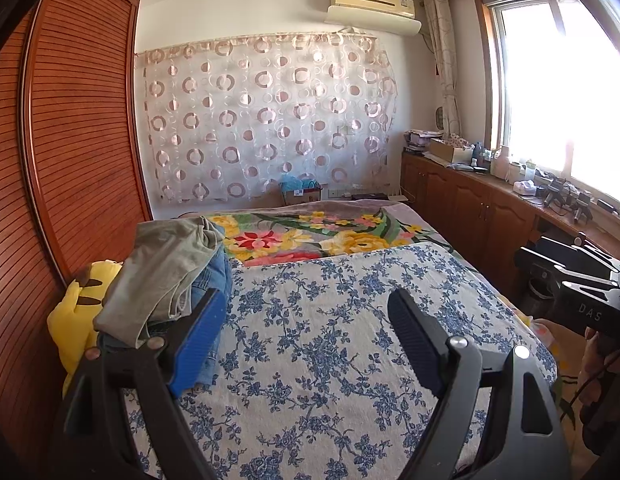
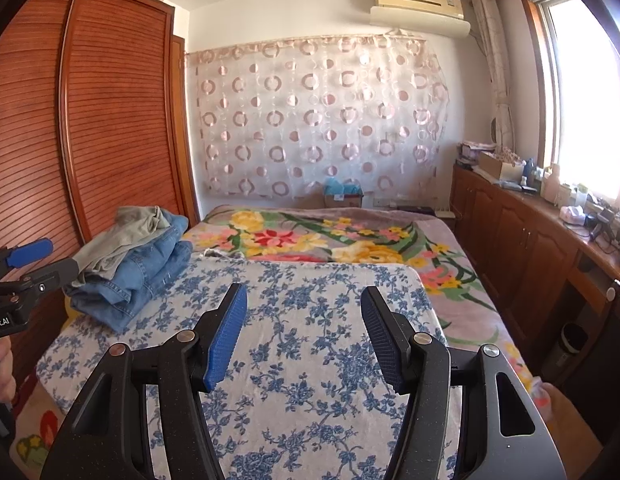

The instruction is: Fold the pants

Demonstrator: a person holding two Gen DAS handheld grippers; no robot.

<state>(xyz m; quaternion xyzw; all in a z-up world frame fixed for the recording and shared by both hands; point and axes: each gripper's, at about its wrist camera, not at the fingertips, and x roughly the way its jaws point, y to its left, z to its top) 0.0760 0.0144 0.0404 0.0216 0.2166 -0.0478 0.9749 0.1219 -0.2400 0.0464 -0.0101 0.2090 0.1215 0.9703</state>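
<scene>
Pants stack [image 2: 130, 264]: grey pair on folded jeans, sits at left edge of bed [image 2: 318, 360] on the blue-floral sheet, beside the wardrobe [image 2: 90, 120]. Yellow plush [image 1: 76, 312] wedged between stack and wardrobe. Left gripper [image 1: 310, 320] just right of the stack, jaws wide apart, holding nothing. Right gripper [image 2: 304, 320] over bare sheet mid-bed, jaws wide apart, holding nothing. Floral blanket [image 2: 330, 240] beyond. Cardboard box [image 2: 344, 198] at far wall holds blue stuff. Cluttered worktop [image 2: 550, 216] along the right.
</scene>
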